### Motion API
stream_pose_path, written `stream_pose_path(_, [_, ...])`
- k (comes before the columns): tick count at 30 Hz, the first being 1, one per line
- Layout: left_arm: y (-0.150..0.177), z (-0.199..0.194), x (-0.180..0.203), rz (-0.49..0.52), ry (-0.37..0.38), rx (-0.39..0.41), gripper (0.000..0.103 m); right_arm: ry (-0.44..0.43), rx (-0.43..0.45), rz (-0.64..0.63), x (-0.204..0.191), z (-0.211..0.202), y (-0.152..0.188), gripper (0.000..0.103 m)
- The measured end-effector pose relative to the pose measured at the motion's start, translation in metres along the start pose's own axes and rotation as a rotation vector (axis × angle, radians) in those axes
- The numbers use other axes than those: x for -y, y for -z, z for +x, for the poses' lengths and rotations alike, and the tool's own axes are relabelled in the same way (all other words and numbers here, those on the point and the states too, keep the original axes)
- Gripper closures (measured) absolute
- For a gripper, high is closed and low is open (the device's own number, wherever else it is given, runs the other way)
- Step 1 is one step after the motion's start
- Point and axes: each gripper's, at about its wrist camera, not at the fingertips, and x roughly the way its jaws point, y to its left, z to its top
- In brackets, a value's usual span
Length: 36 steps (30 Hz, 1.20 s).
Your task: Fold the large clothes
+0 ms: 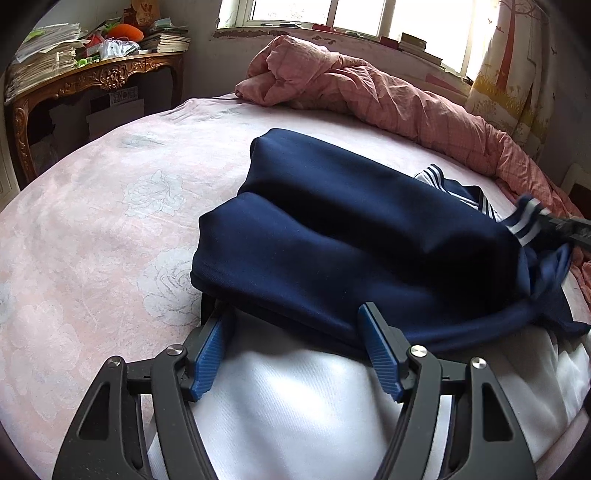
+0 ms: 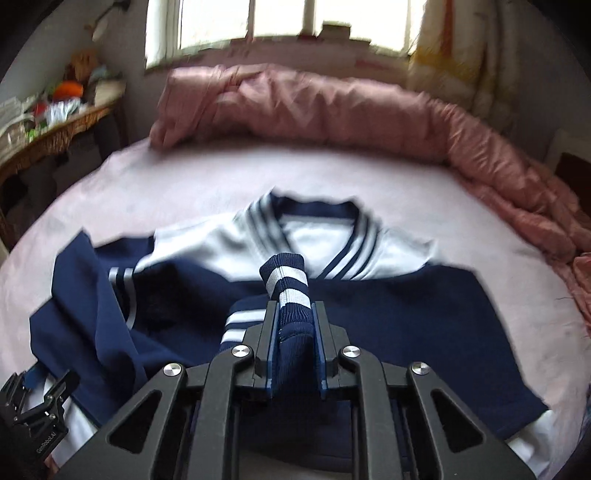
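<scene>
While the navy and white jacket lies spread on the pink bed sheet, its striped ribbed cuff stands up between the blue pads of the right gripper, whose jaws are clamped tight on it. The white collar panel with navy stripes faces the window side of the bed, and one navy sleeve is bunched over the garment's left part, as the right wrist view shows it (that view is blurred, so finer folds are hard to read).

From the left wrist view, a folded navy mass rests on the white lower body of the jacket. The left gripper hovers at that navy edge with its jaws wide apart; its left fingertip seems tucked under the fabric edge, though whether it touches I cannot tell. Nothing is pinched between its pads.

Beyond the garment, a rumpled pink quilt runs along the far side of the bed beneath a bright window. An ornate carved wooden table stacked with papers and books stands to the left, and a patterned curtain hangs at right.
</scene>
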Motion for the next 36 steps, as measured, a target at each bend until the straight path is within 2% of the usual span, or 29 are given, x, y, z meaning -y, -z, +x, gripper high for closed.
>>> stream_pose_path(3, [0.000, 0.000, 0.001, 0.007, 0.008, 0.002, 0.030, -0.003, 0.126, 0.058, 0.037, -0.030, 0.004, 0.085])
stream_pose_path(5, [0.000, 0.000, 0.000, 0.004, 0.011, 0.001, 0.030, -0.044, 0.148, 0.089, 0.061, -0.042, 0.021, 0.085])
stream_pose_path(6, [0.000, 0.000, 0.000, 0.002, 0.012, 0.000, 0.030, -0.058, 0.116, 0.088, 0.067, -0.041, 0.032, 0.085])
stream_pose_path(8, [0.000, 0.000, 0.001, 0.006, 0.006, -0.002, 0.029, -0.049, -0.038, 0.036, 0.072, -0.025, 0.062, 0.085])
stream_pose_path(10, [0.001, 0.000, 0.003, 0.017, 0.000, 0.000, 0.029, -0.030, -0.090, 0.025, 0.080, -0.018, 0.089, 0.082])
stream_pose_path(12, [0.001, 0.000, 0.003, 0.017, -0.001, 0.000, 0.029, -0.041, -0.093, 0.072, 0.094, -0.023, 0.104, 0.064])
stream_pose_path(13, [0.001, 0.000, 0.002, 0.015, 0.001, -0.001, 0.029, -0.039, -0.090, 0.107, 0.102, -0.026, 0.109, 0.047])
stream_pose_path(14, [0.001, 0.000, 0.003, 0.016, 0.001, 0.000, 0.029, -0.034, -0.078, 0.149, 0.111, -0.031, 0.111, 0.038])
stream_pose_path(18, [0.001, 0.000, 0.003, 0.016, 0.001, 0.000, 0.029, -0.067, -0.063, 0.208, 0.134, -0.035, 0.100, 0.037])
stream_pose_path(21, [0.001, 0.000, 0.003, 0.016, 0.001, 0.000, 0.029, -0.105, -0.085, 0.247, 0.144, -0.028, 0.090, 0.034])
stream_pose_path(22, [0.001, 0.000, 0.003, 0.016, 0.002, 0.000, 0.029, -0.125, -0.121, 0.254, 0.145, -0.018, 0.087, 0.031])
stream_pose_path(24, [0.001, 0.000, 0.003, 0.017, 0.001, 0.000, 0.029, -0.139, -0.216, 0.262, 0.145, 0.000, 0.086, 0.031])
stream_pose_path(25, [0.001, 0.000, 0.003, 0.017, 0.000, 0.000, 0.029, -0.132, -0.270, 0.263, 0.144, 0.009, 0.087, 0.032])
stream_pose_path(26, [0.001, 0.000, 0.003, 0.018, 0.000, 0.000, 0.029, -0.109, -0.297, 0.253, 0.141, 0.012, 0.088, 0.040])
stream_pose_path(27, [0.001, 0.000, 0.003, 0.019, 0.000, 0.003, 0.029, -0.088, -0.300, 0.214, 0.135, 0.012, 0.088, 0.044])
stream_pose_path(29, [0.001, -0.004, 0.005, 0.029, 0.003, 0.025, 0.031, -0.075, -0.248, 0.126, 0.122, 0.003, 0.085, 0.076])
stream_pose_path(30, [0.002, -0.009, 0.007, 0.041, 0.003, 0.053, 0.033, -0.074, -0.208, 0.101, 0.118, -0.002, 0.082, 0.079])
stream_pose_path(31, [0.002, -0.015, 0.011, 0.059, 0.009, 0.087, 0.034, -0.039, -0.159, 0.073, 0.113, -0.009, 0.076, 0.086])
stream_pose_path(33, [0.004, -0.026, 0.018, 0.097, 0.008, 0.154, 0.034, 0.056, -0.067, 0.017, 0.104, -0.018, 0.060, 0.088])
stream_pose_path(36, [0.006, -0.026, 0.025, 0.119, -0.077, 0.179, 0.034, 0.156, 0.120, -0.044, 0.095, -0.042, 0.024, 0.089])
